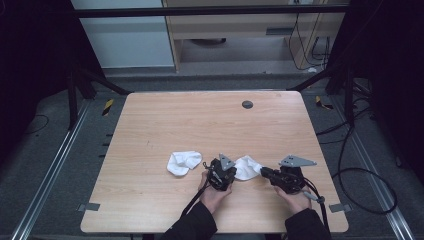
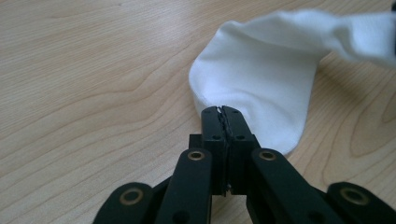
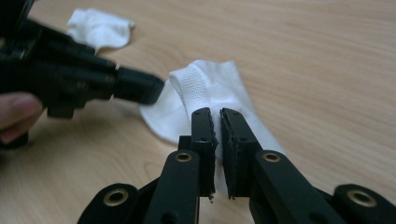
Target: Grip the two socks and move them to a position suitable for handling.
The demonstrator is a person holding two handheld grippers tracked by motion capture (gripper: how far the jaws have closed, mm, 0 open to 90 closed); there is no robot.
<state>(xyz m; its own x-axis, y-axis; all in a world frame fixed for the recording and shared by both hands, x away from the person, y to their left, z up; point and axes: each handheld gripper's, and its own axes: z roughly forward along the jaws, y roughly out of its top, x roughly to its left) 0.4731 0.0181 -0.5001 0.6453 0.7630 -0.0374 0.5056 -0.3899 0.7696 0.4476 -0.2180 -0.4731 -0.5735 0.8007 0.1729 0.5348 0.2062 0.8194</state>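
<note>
On the near part of the table (image 1: 150, 125), a white sock (image 1: 247, 167) lies between the two grippers. The left gripper (image 1: 223, 174) has its jaws pressed together on the sock's edge; in the left gripper view the jaws meet with no gap right at the white fabric (image 2: 261, 79), so it seems to pinch the sock there, though the bite itself is too thin to see clearly. The right gripper (image 1: 265, 173) comes at the same sock from the right. In the right gripper view its jaws stand slightly apart, a narrow slot between them, with the sock's ribbed cuff (image 3: 194, 86) standing up in a loop just beyond the tips; whether the jaws touch the cloth cannot be told. A second sock (image 1: 183, 162), crumpled, lies left of the left gripper, near it but apart; it also shows at the far left of the right gripper view (image 3: 99, 28). A dark round disc (image 1: 247, 104) sits at the far side of the table. No writing, brand or label can be read on the socks or the grippers.
</note>
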